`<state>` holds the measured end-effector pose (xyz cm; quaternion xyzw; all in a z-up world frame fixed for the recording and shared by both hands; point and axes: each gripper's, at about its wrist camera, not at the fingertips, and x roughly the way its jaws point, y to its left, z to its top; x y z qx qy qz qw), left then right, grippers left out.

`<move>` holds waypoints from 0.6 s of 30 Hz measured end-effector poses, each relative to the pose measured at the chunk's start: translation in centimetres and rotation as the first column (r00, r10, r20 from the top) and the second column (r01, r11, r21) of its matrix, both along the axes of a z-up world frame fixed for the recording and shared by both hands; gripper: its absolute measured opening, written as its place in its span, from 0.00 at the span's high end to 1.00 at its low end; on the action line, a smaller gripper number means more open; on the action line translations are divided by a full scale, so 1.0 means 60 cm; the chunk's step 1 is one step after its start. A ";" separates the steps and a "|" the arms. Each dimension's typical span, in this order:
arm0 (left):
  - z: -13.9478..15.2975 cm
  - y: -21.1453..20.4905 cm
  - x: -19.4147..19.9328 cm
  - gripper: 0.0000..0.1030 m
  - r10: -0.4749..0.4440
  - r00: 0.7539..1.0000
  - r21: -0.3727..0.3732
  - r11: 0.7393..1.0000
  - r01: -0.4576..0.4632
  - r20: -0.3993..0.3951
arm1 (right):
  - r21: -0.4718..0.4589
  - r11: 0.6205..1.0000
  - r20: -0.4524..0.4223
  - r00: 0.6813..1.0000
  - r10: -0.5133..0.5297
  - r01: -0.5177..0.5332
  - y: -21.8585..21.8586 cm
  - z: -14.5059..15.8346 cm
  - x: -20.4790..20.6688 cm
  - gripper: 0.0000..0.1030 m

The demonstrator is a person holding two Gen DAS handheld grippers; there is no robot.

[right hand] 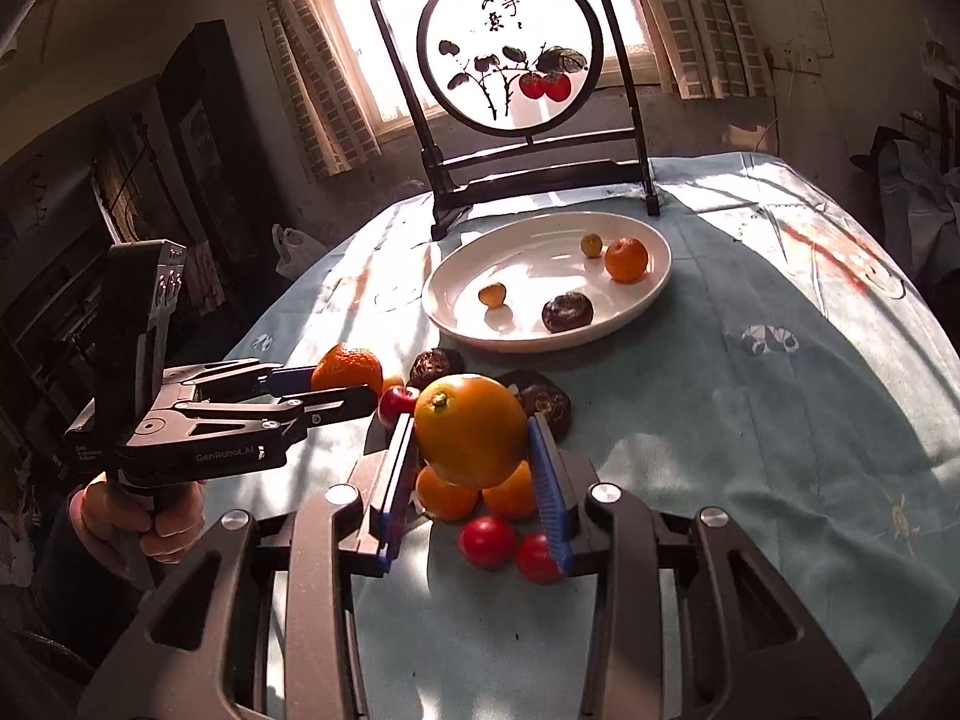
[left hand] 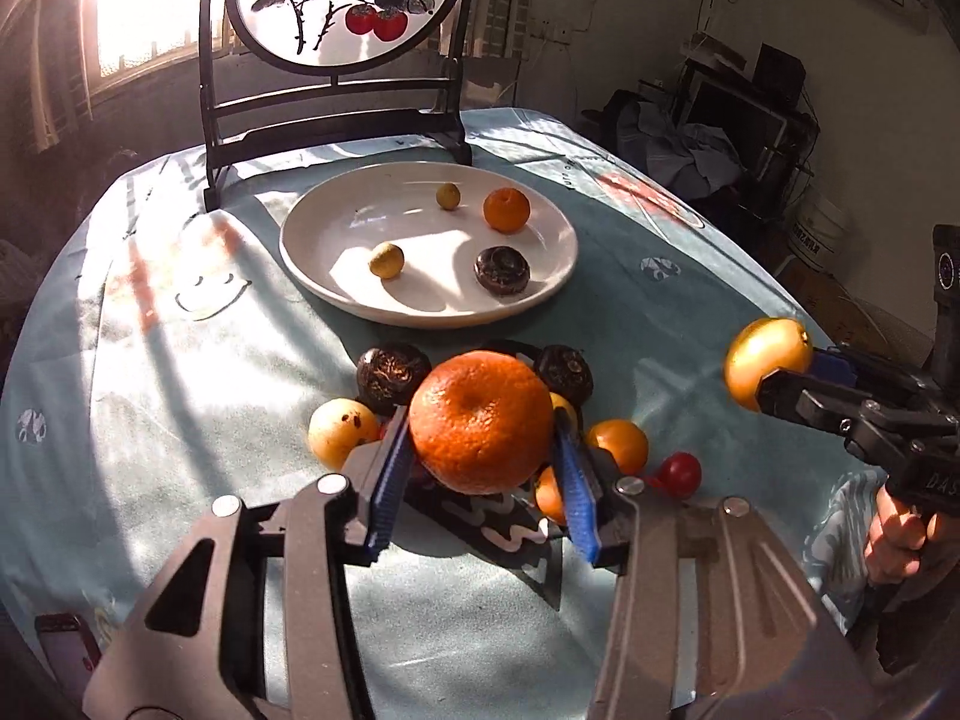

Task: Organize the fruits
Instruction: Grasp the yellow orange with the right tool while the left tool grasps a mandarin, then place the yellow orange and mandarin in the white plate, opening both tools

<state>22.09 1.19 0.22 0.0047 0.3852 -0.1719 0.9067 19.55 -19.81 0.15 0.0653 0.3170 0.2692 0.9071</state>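
Note:
My left gripper (left hand: 483, 432) is shut on a large tangerine (left hand: 482, 421), held above the fruit pile; it also shows in the right wrist view (right hand: 347, 367). My right gripper (right hand: 474, 438) is shut on a yellow-orange fruit (right hand: 471, 431), seen at the right in the left wrist view (left hand: 765, 360). A white plate (left hand: 336, 276) beyond holds two small yellow-green fruits (left hand: 387, 260), a small orange (left hand: 507, 210) and a dark wrinkled fruit (left hand: 503, 270). On the cloth below lie dark fruits (left hand: 390, 375), a pale yellow fruit (left hand: 342, 429), small oranges (left hand: 618, 444) and red fruits (right hand: 487, 540).
A round table with a light blue cloth (left hand: 180, 390) fills both views. A dark-framed screen with a painted round panel (left hand: 342, 0) stands behind the plate. A red phone-like object (left hand: 60, 642) lies at the near left edge. Furniture and clutter (left hand: 732, 120) stand beyond the table's right.

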 end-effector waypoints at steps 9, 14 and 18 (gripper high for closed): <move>0.012 0.008 0.163 0.55 0.154 0.988 0.016 0.988 -0.154 -0.020 | -0.028 0.998 -0.011 0.999 -0.049 0.048 0.038 -0.005 0.182 0.63; -0.028 0.018 0.235 0.55 0.222 0.972 0.048 0.975 -0.219 -0.075 | -0.092 0.996 -0.080 0.996 -0.027 0.020 0.083 -0.043 0.260 0.63; -0.047 0.027 0.261 0.55 0.235 0.967 0.063 0.971 -0.230 -0.097 | -0.116 0.993 -0.112 0.994 -0.007 -0.006 0.104 -0.067 0.294 0.63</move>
